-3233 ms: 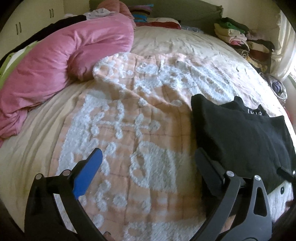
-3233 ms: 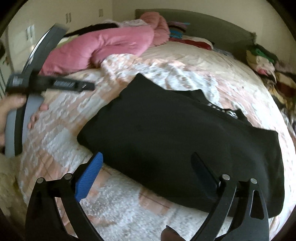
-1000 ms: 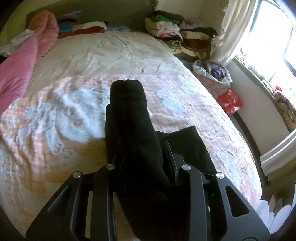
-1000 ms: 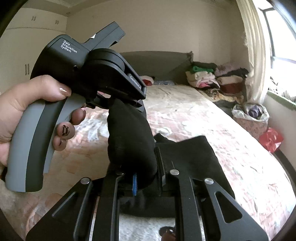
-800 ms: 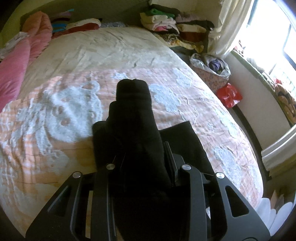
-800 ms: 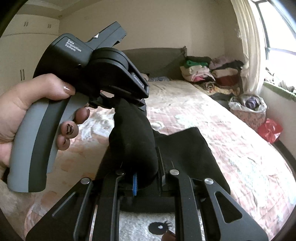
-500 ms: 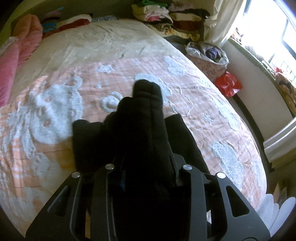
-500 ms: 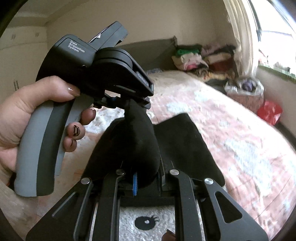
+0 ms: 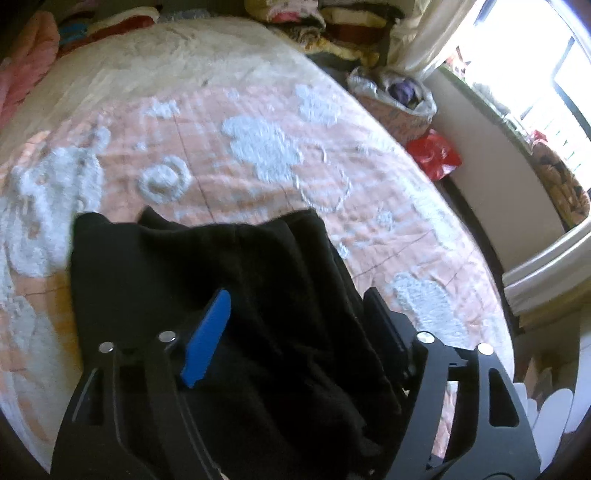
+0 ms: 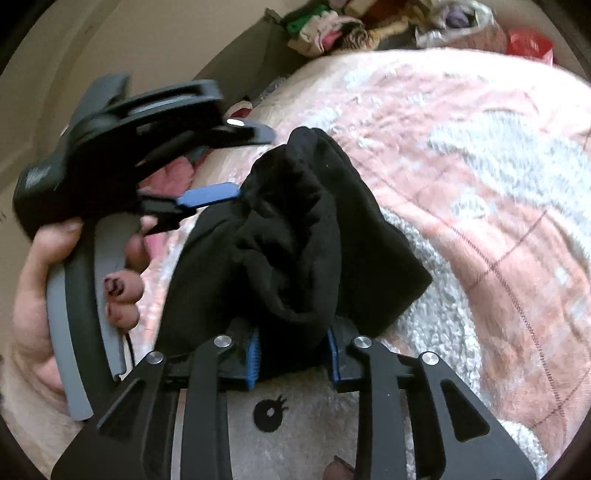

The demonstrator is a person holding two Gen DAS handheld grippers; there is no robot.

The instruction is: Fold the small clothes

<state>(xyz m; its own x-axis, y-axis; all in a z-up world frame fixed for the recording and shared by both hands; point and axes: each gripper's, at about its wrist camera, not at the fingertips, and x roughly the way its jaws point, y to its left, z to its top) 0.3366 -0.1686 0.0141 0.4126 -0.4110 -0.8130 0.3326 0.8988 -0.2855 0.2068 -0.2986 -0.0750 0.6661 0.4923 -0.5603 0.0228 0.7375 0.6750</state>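
The left wrist view looks down and forward along its own fingers (image 9: 207, 336) from close above the black garment (image 9: 207, 266), across the bed (image 9: 258, 110) toward the window (image 9: 554, 74). The right wrist view sits just as near, its fingers (image 10: 254, 354) at the frame's bottom, tilted, facing the wall (image 10: 129, 37) and clothes pile (image 10: 325, 29). Both share the garment, the patterned blanket (image 10: 480, 166) and the red bag (image 9: 436, 158); the right view also catches the left gripper (image 10: 236, 173).

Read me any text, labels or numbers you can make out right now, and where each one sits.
No text is legible in either view.
Label on the left gripper housing: pale print, too blurred to read.
Black garment: no print showing.
Blanket: a black eye-shaped motif, not lettering.
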